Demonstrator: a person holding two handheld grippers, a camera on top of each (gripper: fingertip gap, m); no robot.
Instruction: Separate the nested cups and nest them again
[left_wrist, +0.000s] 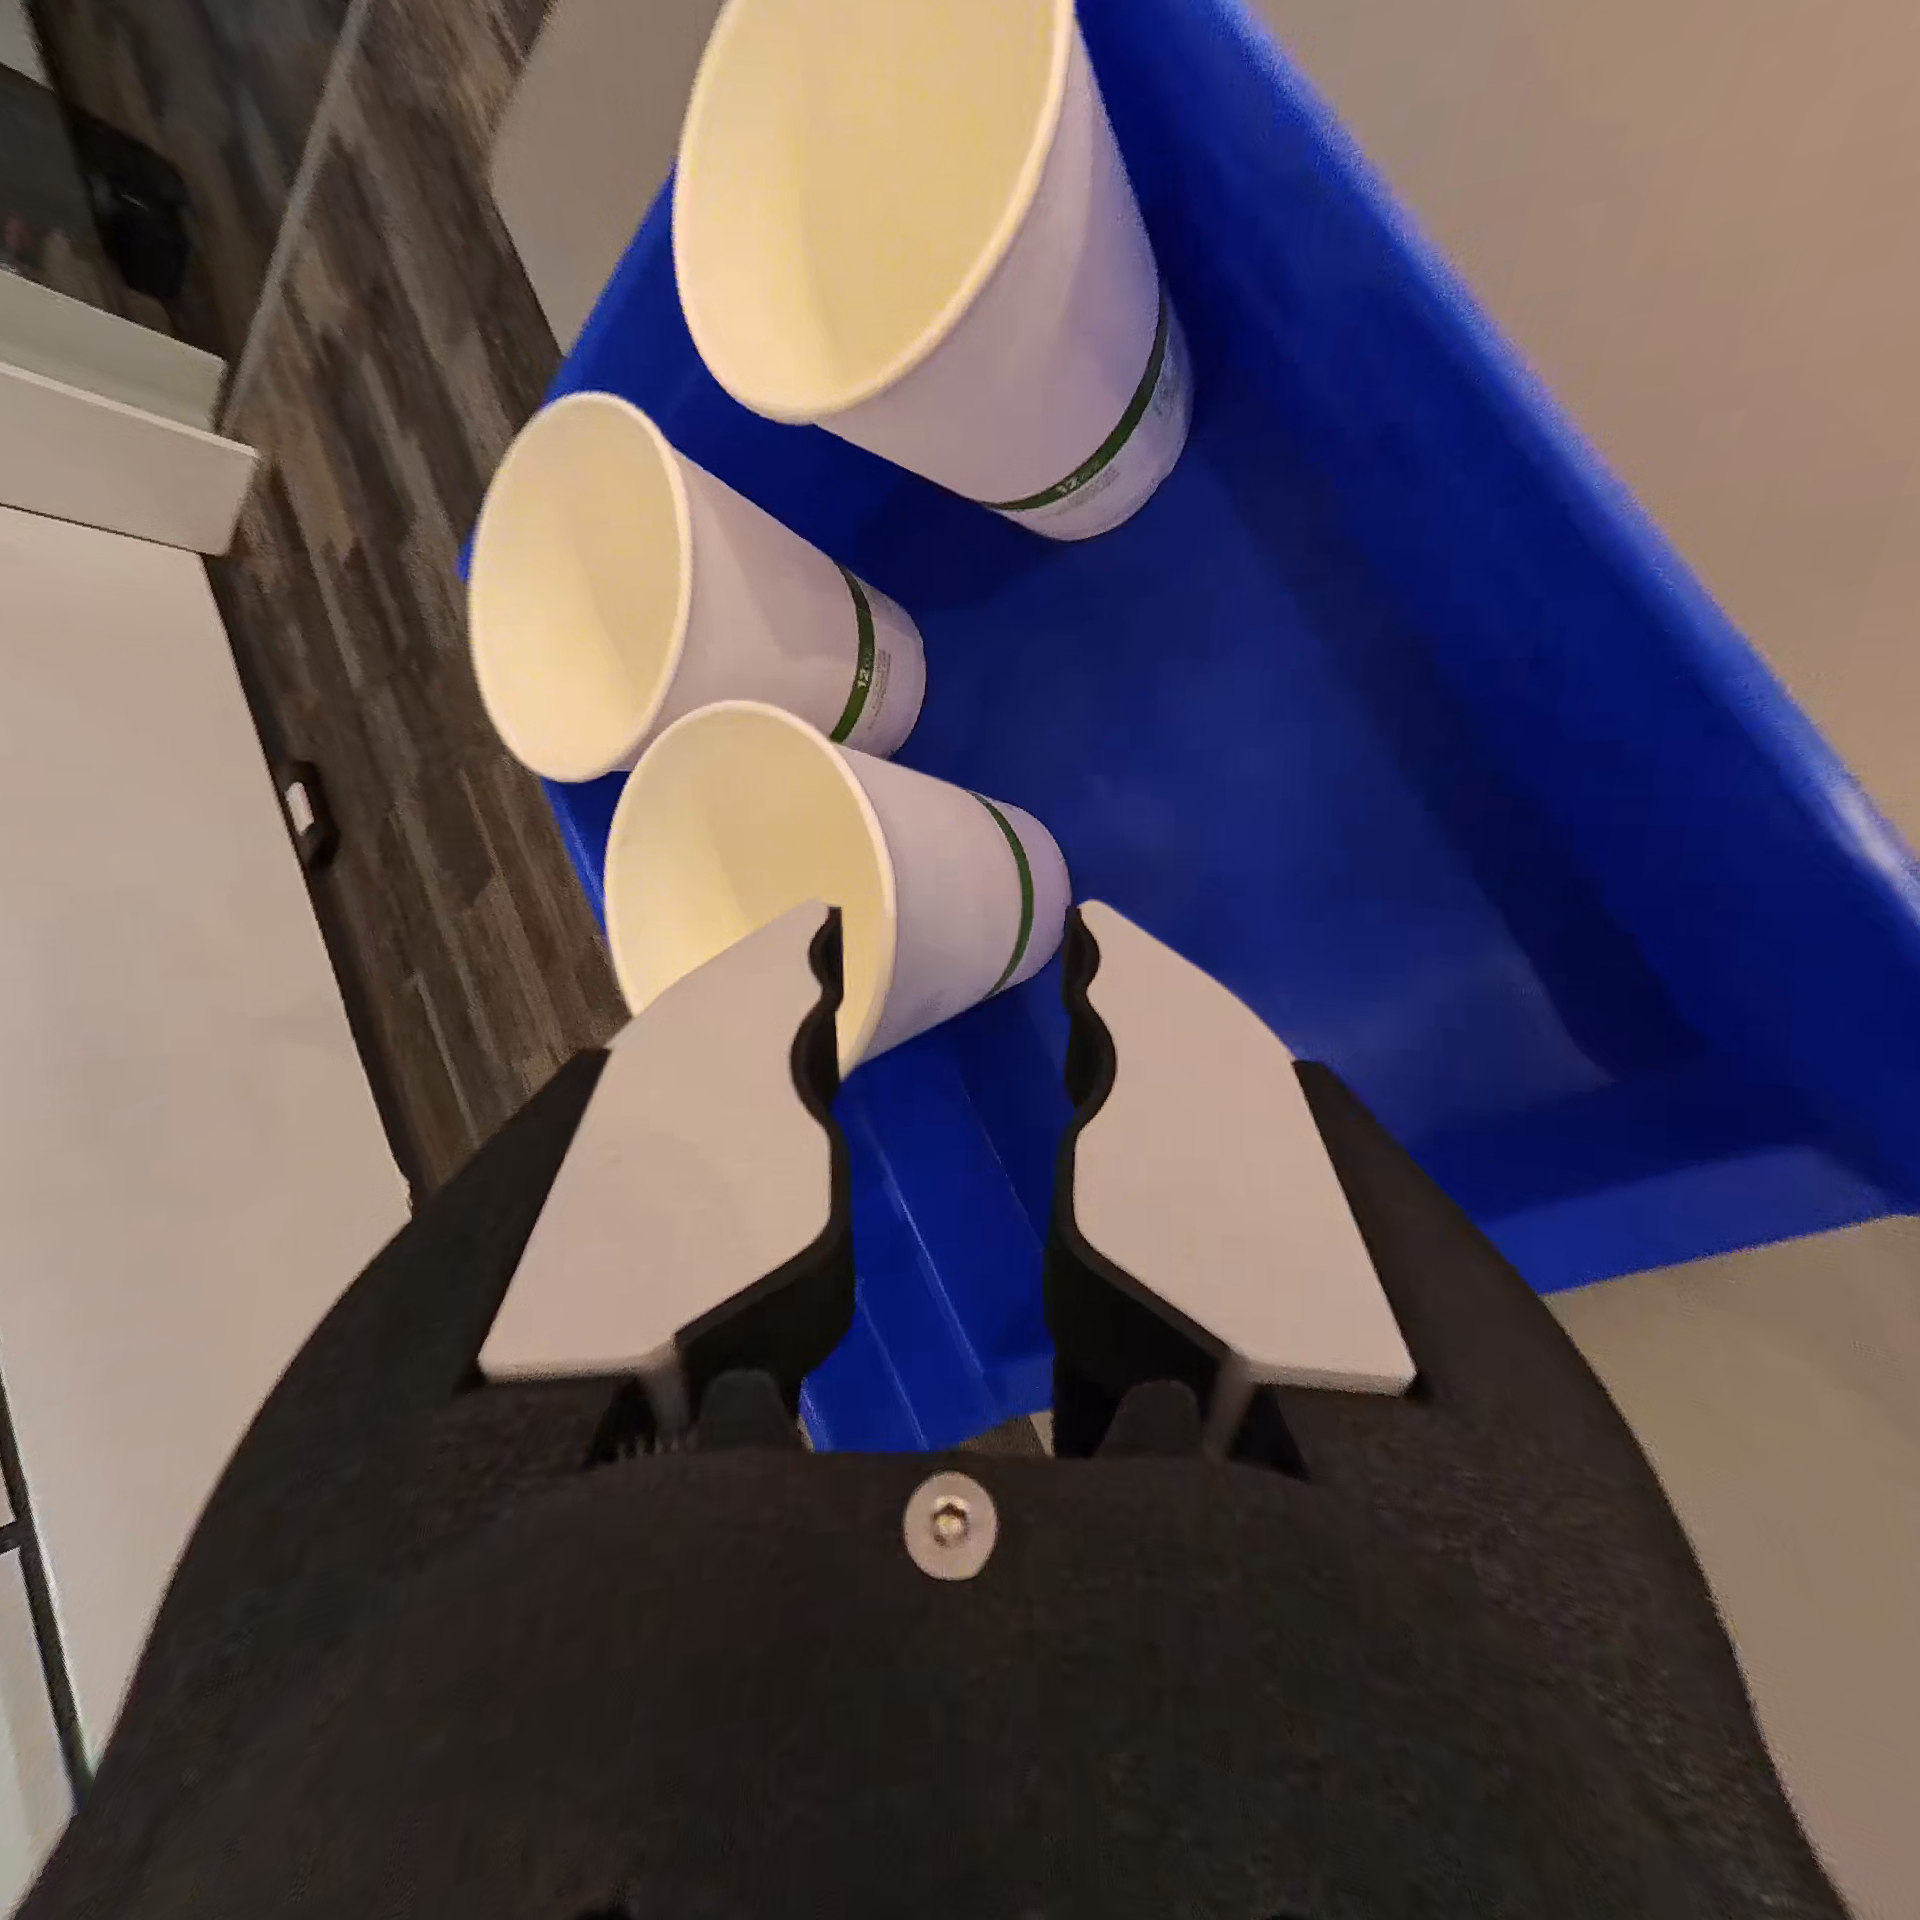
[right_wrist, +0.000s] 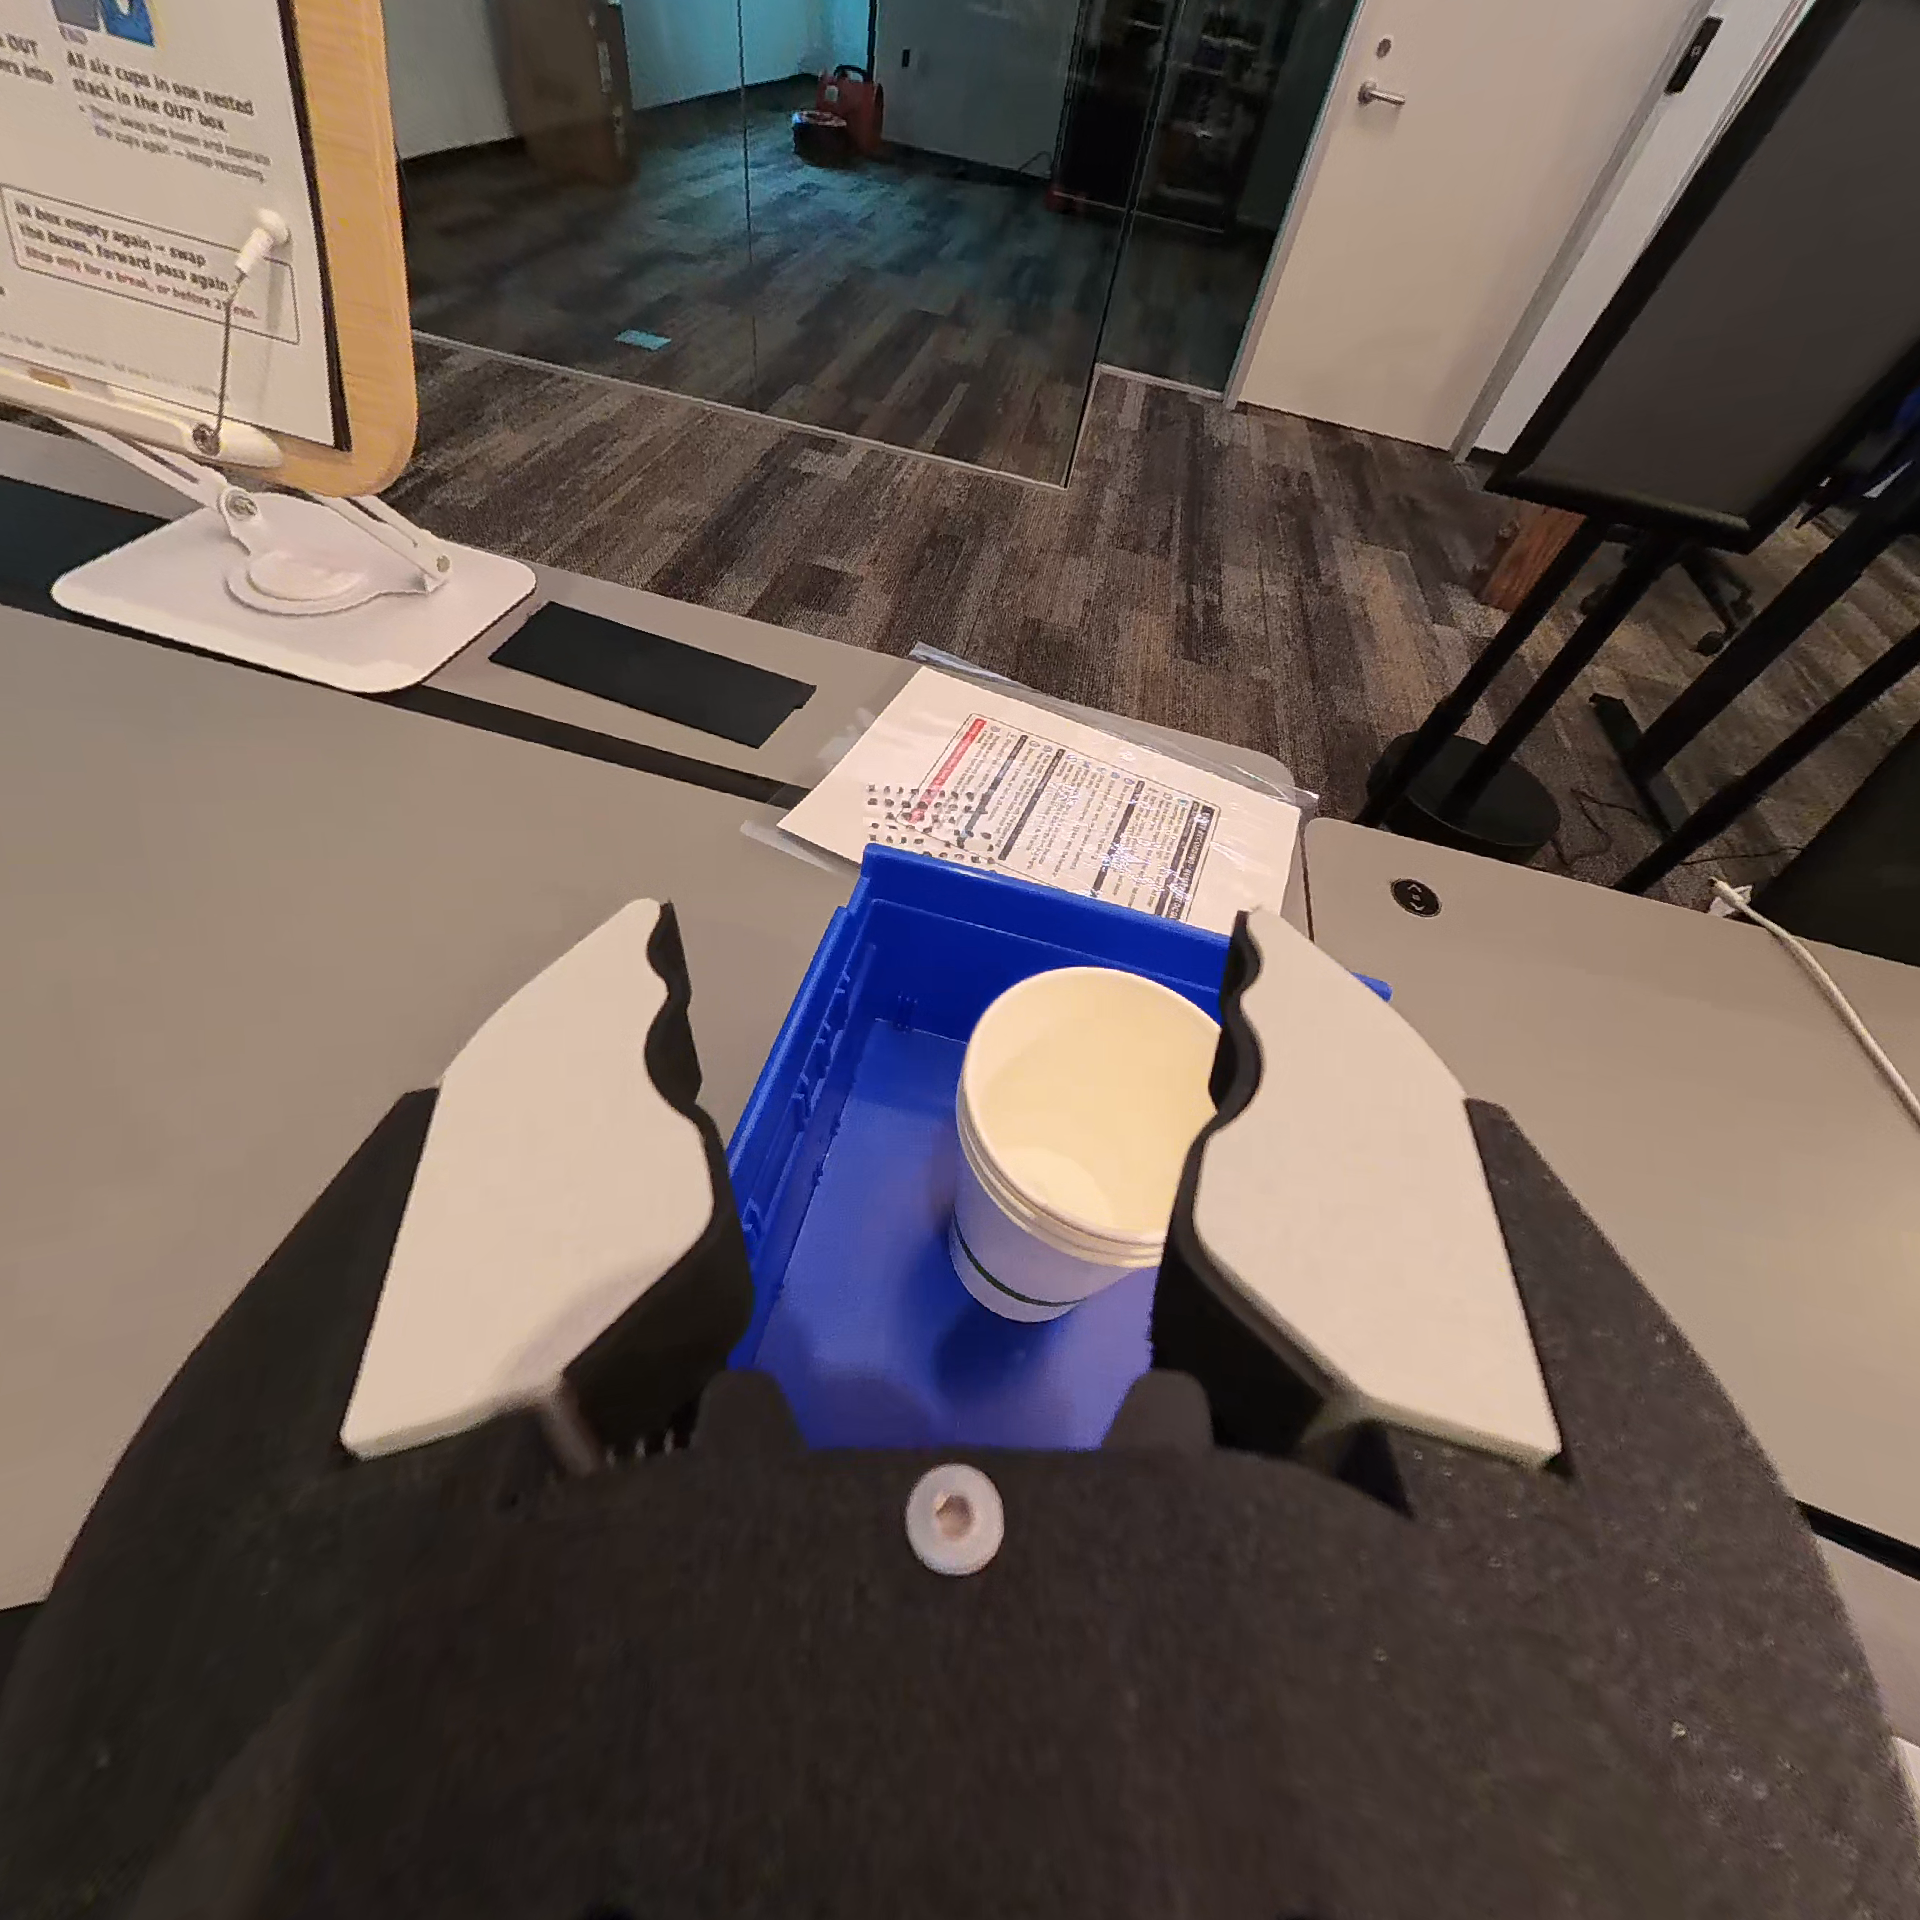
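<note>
A: On the left wrist view we see our left gripper (left_wrist: 951, 914) with its jaws parted. One finger (left_wrist: 727, 987) overlaps the rim of the nearest cup (left_wrist: 883, 894), while the other stands clear beside the cup's base. Nothing is clamped between them as far as we can tell.

B: Agreed. We count three white paper cups standing singly in the blue bin (left_wrist: 1351, 779): that nearest cup, a middle cup (left_wrist: 748, 634) just beyond it, and a far cup (left_wrist: 1049, 260) set a little apart. Each has a green band near its base. The view is strongly tilted, so they appear to lean, though their bases seem to sit on the bin floor.

A: On the right wrist view, our right gripper (right_wrist: 951, 971) is spread wide and holds nothing. Between its fingers we look down into a second blue bin (right_wrist: 831, 1226).

B: In it stands a nested stack of cups (right_wrist: 1049, 1174); we see several rims layered close together at its top, and a dark band near the bottom. The stack sits toward the bin's right side, partly behind our right finger (right_wrist: 1340, 1143). Whether that finger touches it, we cannot tell.

A: Both bins rest on a grey table (right_wrist: 312, 987). Beyond the second bin lies a printed sheet in a clear sleeve (right_wrist: 1039, 800).

B: Far left stands a wood-framed board on a white stand (right_wrist: 291, 613), with a black mat (right_wrist: 649, 670) near it.
</note>
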